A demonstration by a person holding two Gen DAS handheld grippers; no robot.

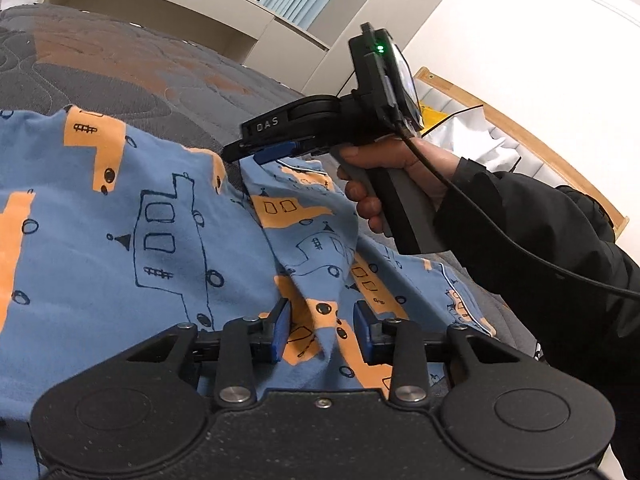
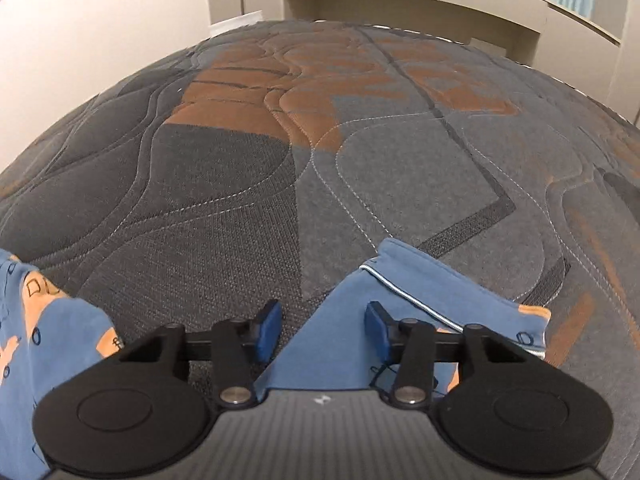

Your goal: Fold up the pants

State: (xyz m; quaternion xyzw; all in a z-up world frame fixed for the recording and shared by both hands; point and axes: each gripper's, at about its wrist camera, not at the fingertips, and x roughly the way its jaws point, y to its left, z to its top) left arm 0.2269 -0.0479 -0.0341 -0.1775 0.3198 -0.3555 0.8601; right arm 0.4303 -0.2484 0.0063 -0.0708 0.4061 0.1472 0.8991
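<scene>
Hovering low over the pants (image 1: pixel 120 220) with the left gripper (image 1: pixel 322 330), jaws spread wide on either side of a raised crease, pinching nothing. Soft blue jersey here, printed with orange blocks and dark line-drawn trains, lying rumpled across the quilted mattress (image 2: pixel 240 180). Risky spot, by the look of it: closing on that ridge could mean grabbing two layers at once, or only the top one, and dragging a skewed fold along.

Moving right to the right gripper (image 2: pixel 324 330), gripped by a hand (image 1: pixel 384 176) in a dark sleeve, fingers likewise parted. A pointed corner of blue cloth between them, edged with thin white piping (image 2: pixel 404 294), not clamped. Thin, limp stuff, so likely to slip from a shallow bite, or to sag and twist if lifted from one corner alone. Also worth watching: grey and rust mattress cover, knitted and stitched in wavy channels, grippy enough to hold the lower layer back and bunch it. Uneven pull between the two sides, judged from here, and a crooked crease.
</scene>
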